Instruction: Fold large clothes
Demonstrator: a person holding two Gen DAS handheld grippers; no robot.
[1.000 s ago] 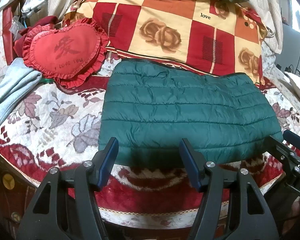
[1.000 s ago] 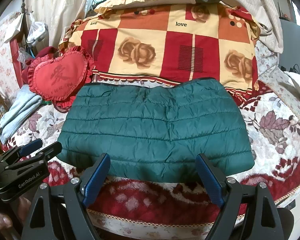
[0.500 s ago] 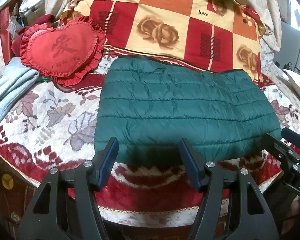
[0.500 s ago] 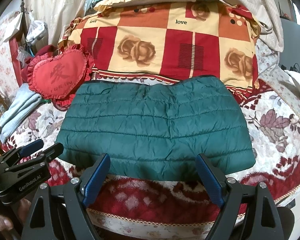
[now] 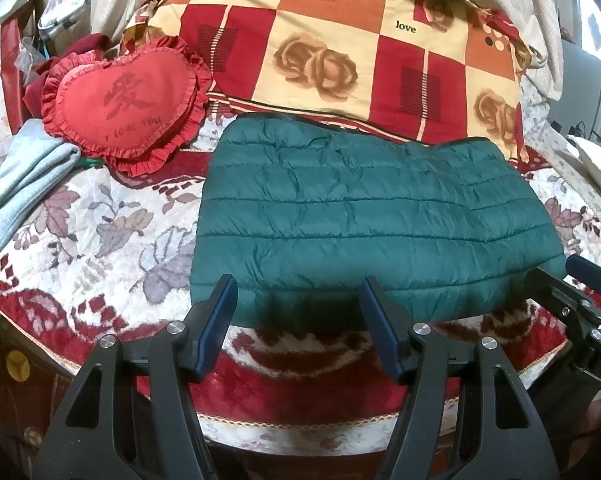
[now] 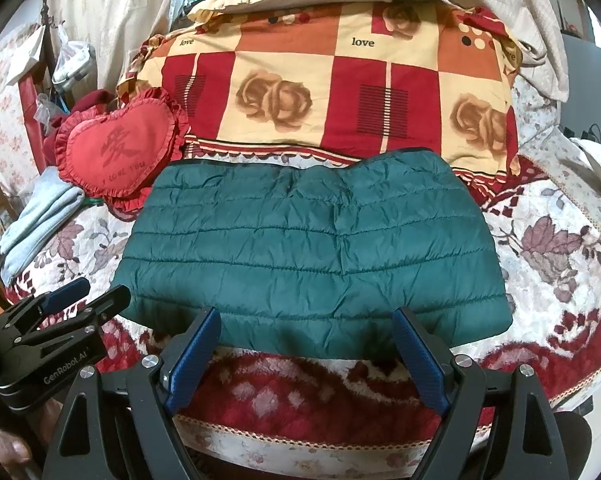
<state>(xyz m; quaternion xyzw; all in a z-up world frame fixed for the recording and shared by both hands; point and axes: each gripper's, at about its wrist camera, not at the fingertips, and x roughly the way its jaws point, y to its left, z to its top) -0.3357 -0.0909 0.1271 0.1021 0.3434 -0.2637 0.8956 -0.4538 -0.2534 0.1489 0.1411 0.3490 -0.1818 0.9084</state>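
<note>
A dark green quilted jacket (image 5: 364,220) (image 6: 312,248) lies folded into a flat rectangle on the floral bedspread (image 5: 100,240) (image 6: 560,264). My left gripper (image 5: 298,290) hovers open just short of the jacket's near edge, towards its left half, with nothing between the blue pads. My right gripper (image 6: 306,322) stands open in front of the near edge too, wider, and holds nothing. Each gripper appears at the edge of the other's view: the right gripper (image 5: 572,280) at the right, the left gripper (image 6: 84,294) at the lower left.
A red heart cushion (image 5: 124,100) (image 6: 116,156) lies left of the jacket, beside folded pale blue cloth (image 5: 16,184) (image 6: 32,224). A large red-and-cream checked pillow (image 5: 340,52) (image 6: 340,88) stands behind. The bed's near edge (image 6: 300,436) runs under the grippers.
The left wrist view has shifted slightly, so the jacket and cushions sit a little lower in the frame. Both grippers stay open and the jacket lies unmoved.
</note>
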